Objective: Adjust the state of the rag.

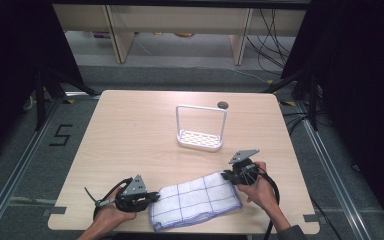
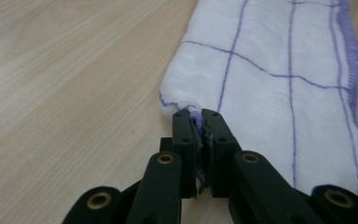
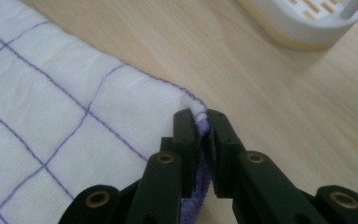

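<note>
1. left hand [image 1: 111,212] comes in at the near left of the table [image 1: 130,130] and holds the left gripper [image 1: 152,198], whose grey plate sits on top and whose cable loops out behind it.
2. left gripper's jaws are closed down on a corner of the cloth [image 1: 196,200]; in the left gripper view [image 2: 201,122] a bunched bit of purple-stitched hem sits pinched between the two tips, with the rest of the cloth [image 2: 270,79] running away ahead and to the right of the tips.
3. the cloth is white with a thin purple grid and purple edging; it lies flat on the table near the front edge, stretched between the two grippers, one end at each pair of jaws.
4. right gripper [image 1: 226,175] is also clamped on the cloth; in the right gripper view [image 3: 200,122] the corner hem is nipped between the tips, and the cloth [image 3: 51,102] spreads to the left of and ahead of them.
5. right hand [image 1: 260,187] grips that tool from the near right, cable trailing back past the wrist.
6. a white rack [image 1: 201,127] with a slotted base and a tall loop frame stands on the table beyond the right gripper's tips, apart from the cloth; its base edge [image 3: 307,23] shows ahead and right of those tips.
</note>
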`<move>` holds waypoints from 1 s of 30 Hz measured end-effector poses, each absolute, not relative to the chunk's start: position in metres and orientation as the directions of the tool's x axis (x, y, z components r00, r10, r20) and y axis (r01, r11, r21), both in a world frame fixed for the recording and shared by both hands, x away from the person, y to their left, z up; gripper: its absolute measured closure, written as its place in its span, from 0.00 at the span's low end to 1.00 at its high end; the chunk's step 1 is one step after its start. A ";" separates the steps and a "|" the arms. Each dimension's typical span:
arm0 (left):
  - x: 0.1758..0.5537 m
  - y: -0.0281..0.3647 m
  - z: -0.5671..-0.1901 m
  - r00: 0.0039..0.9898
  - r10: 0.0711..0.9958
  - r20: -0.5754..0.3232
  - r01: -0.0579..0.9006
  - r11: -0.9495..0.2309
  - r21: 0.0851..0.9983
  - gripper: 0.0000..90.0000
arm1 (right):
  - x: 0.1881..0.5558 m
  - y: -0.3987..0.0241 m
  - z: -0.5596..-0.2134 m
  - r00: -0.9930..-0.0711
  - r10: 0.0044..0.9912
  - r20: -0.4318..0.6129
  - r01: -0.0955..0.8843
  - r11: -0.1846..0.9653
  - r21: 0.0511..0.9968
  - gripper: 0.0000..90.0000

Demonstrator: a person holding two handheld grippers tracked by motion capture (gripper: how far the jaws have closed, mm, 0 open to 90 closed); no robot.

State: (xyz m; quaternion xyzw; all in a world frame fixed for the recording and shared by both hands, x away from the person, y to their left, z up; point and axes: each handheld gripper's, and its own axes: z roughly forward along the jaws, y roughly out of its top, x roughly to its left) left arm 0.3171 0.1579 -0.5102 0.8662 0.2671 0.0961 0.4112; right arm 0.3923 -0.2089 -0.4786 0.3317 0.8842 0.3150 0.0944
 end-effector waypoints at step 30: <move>0.264 0.109 -0.506 0.918 0.383 -0.099 0.304 -0.522 0.797 0.93 | 0.468 -0.101 -0.467 -0.880 0.468 -0.079 0.359 0.765 0.535 0.92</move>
